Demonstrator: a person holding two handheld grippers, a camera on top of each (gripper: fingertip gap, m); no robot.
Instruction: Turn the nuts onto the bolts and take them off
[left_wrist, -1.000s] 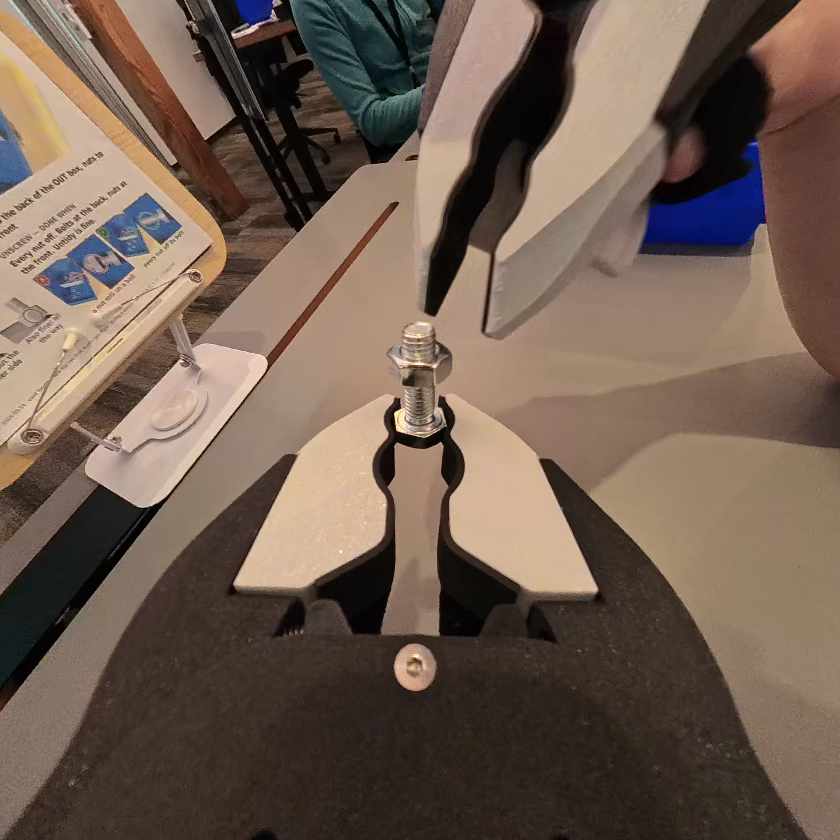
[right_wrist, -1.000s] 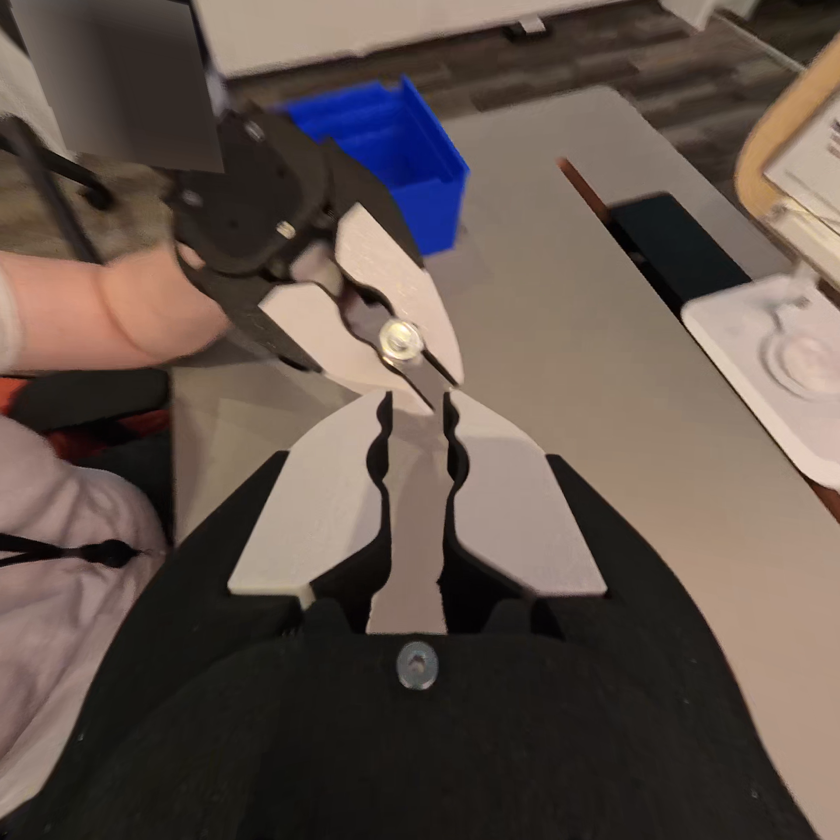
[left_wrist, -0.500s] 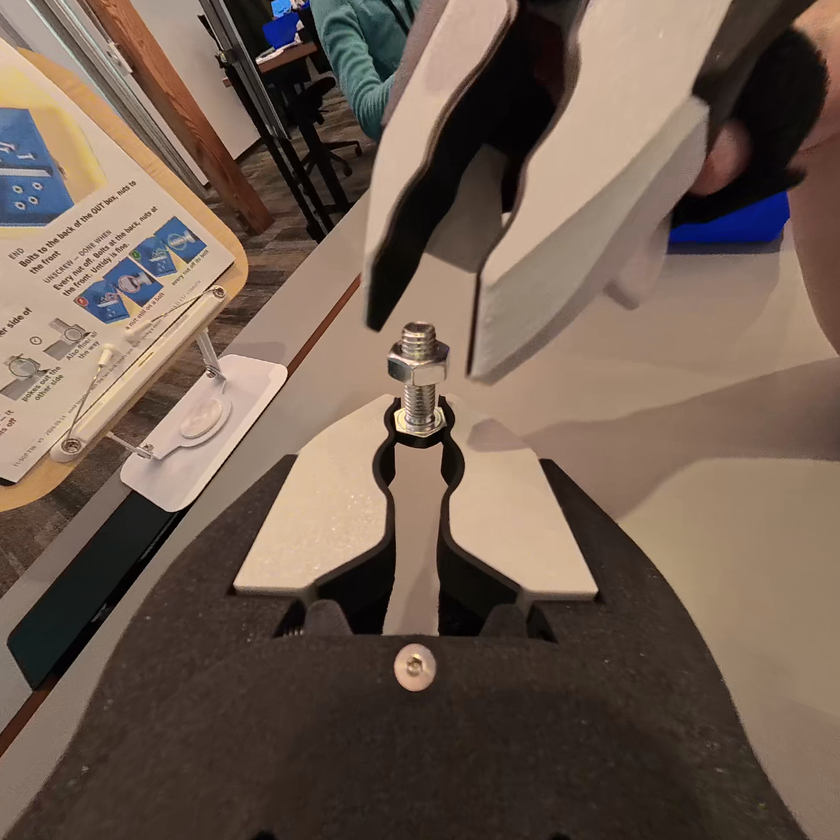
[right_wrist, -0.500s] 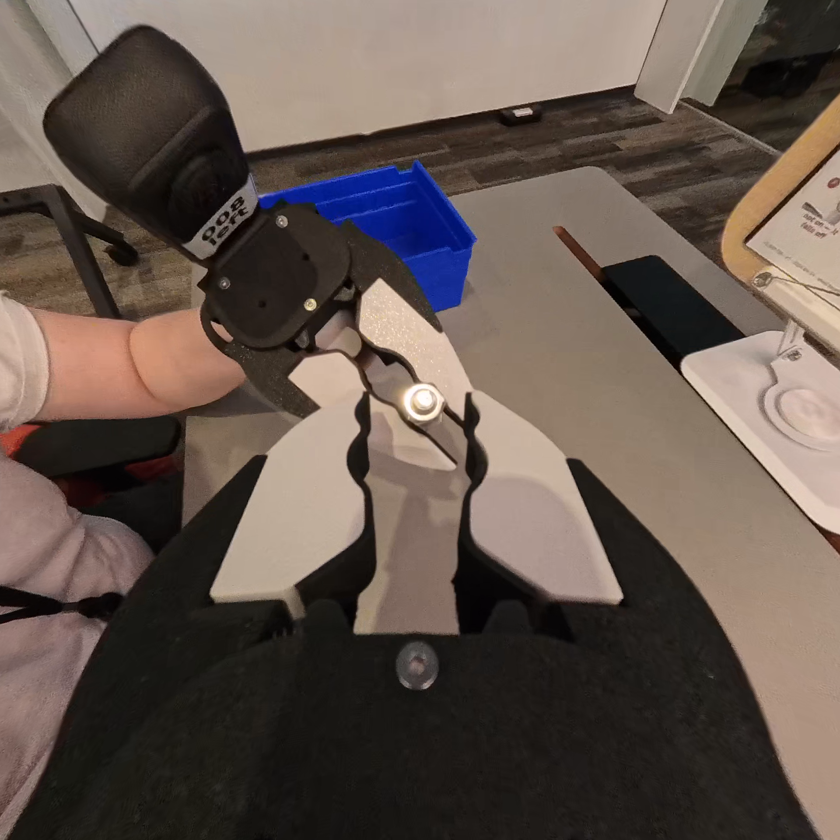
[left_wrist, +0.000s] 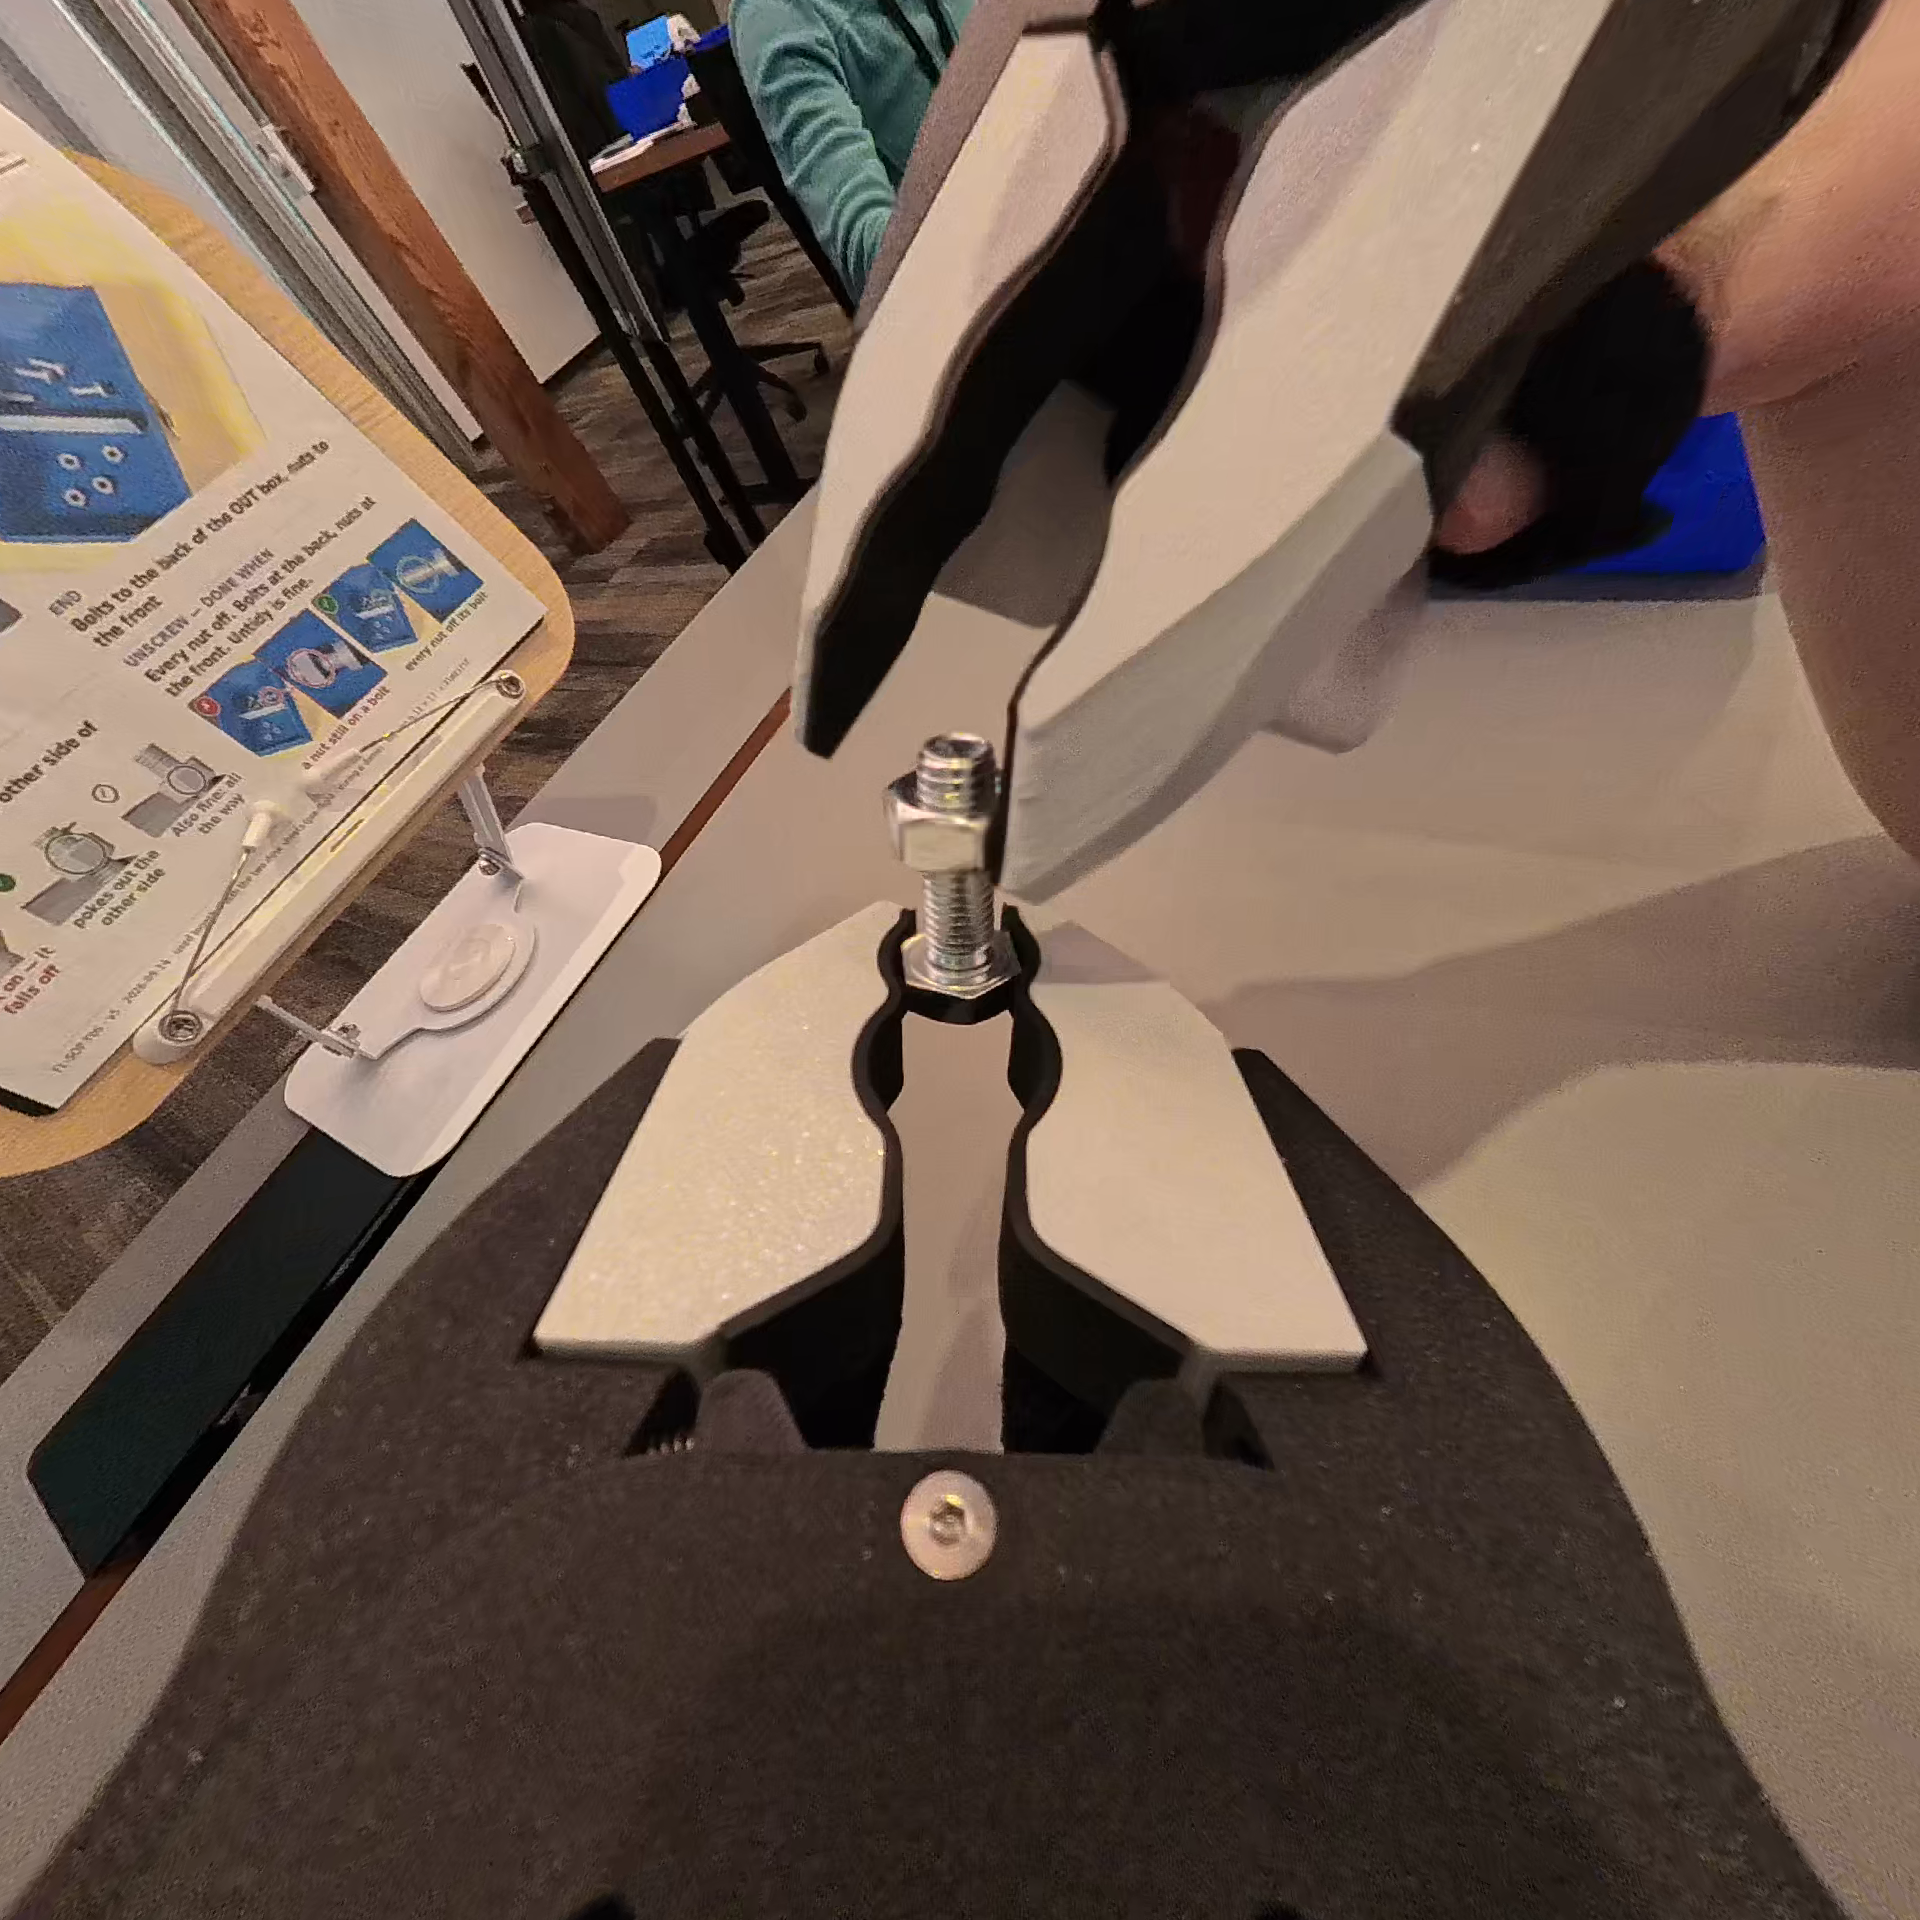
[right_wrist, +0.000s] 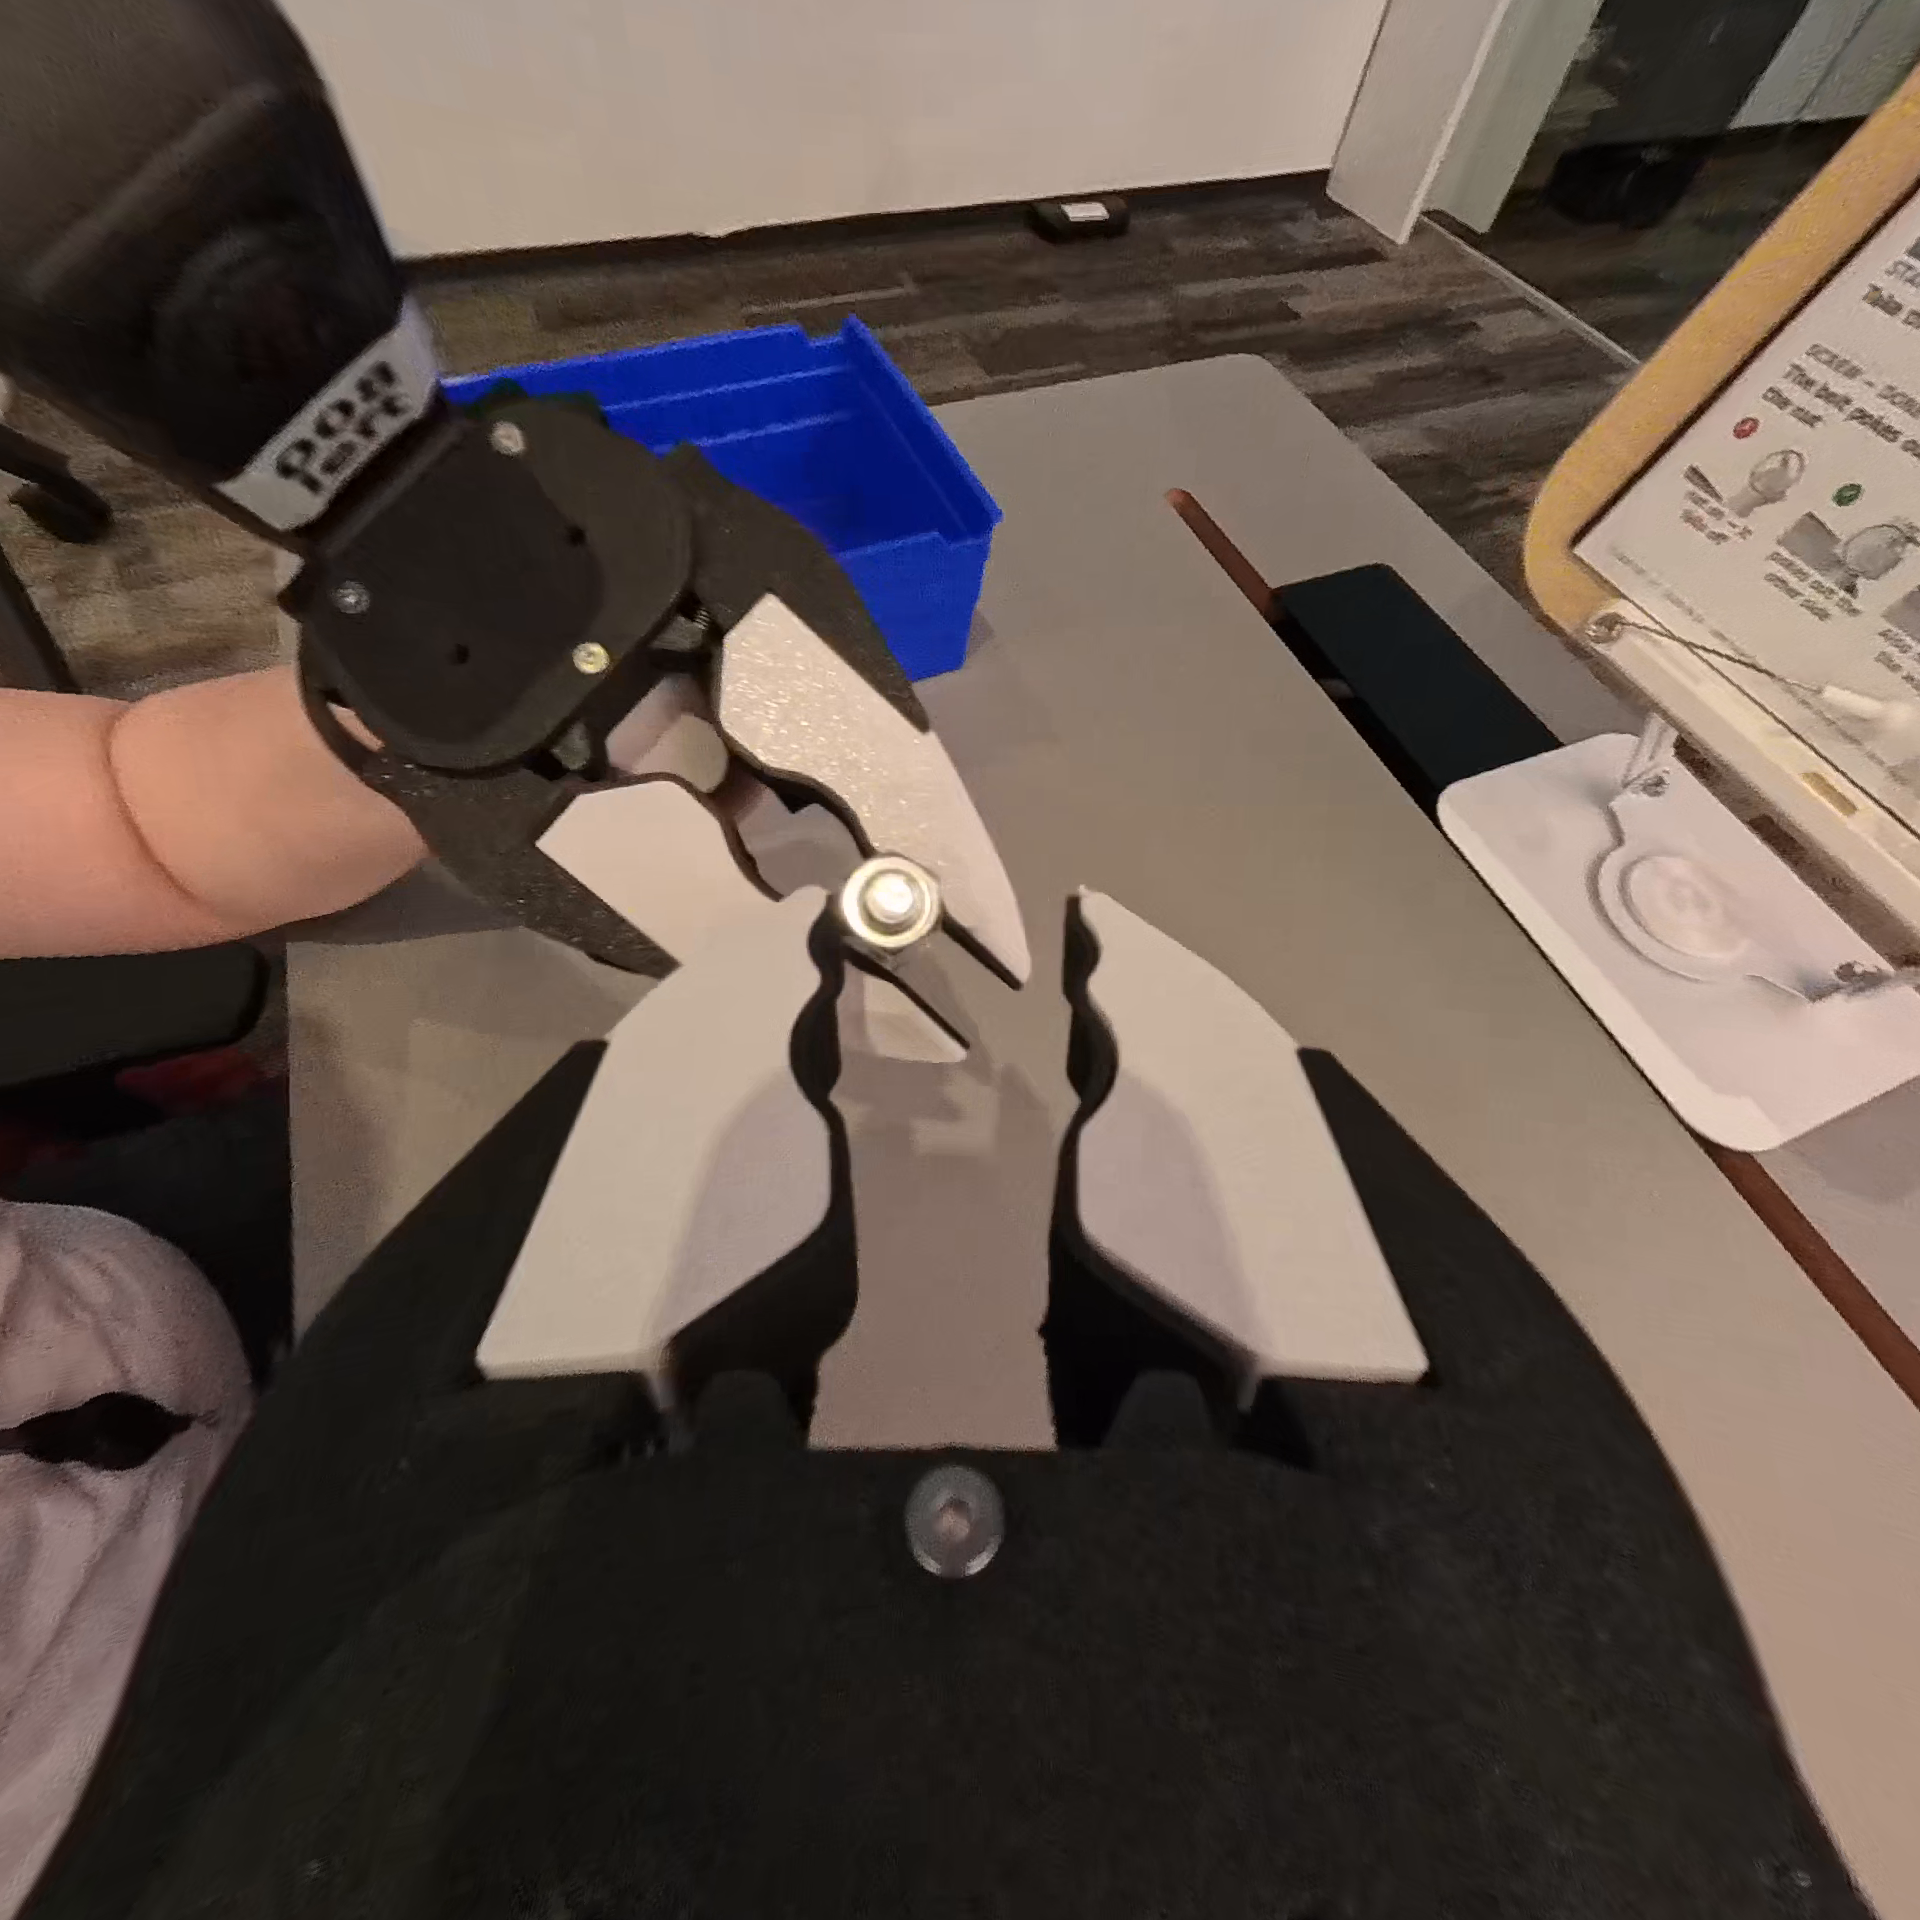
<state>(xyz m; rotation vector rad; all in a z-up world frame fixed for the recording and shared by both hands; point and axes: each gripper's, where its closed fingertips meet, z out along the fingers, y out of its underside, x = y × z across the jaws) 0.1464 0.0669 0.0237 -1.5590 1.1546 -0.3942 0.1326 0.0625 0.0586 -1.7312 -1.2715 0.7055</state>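
Twice met the same hardware, once per camera.

From the left wrist view: found the left claw (left_wrist: 961, 966) clamped nearly closed on the hex head of a silver threaded steel bolt (left_wrist: 954, 920), held upright above the grey bench (left_wrist: 1558, 935). Noted a silver hexagonal steel nut (left_wrist: 940, 828) sitting high on the thread, just below the tip. Saw the right claw (left_wrist: 923, 816) reaching down from above, spread wide, one white finger (left_wrist: 1195, 623) touching the nut's side, the other standing clear. Spotted a printed instruction board on a white stand (left_wrist: 260, 675) at the left edge.

From the right wrist view: looked straight down the bolt's end, with the nut ringed around it, just beside one finger of the right claw; gaped wide there, gripped nothing. Made out a blue plastic bin (right_wrist: 831, 457) farther back on the bench.
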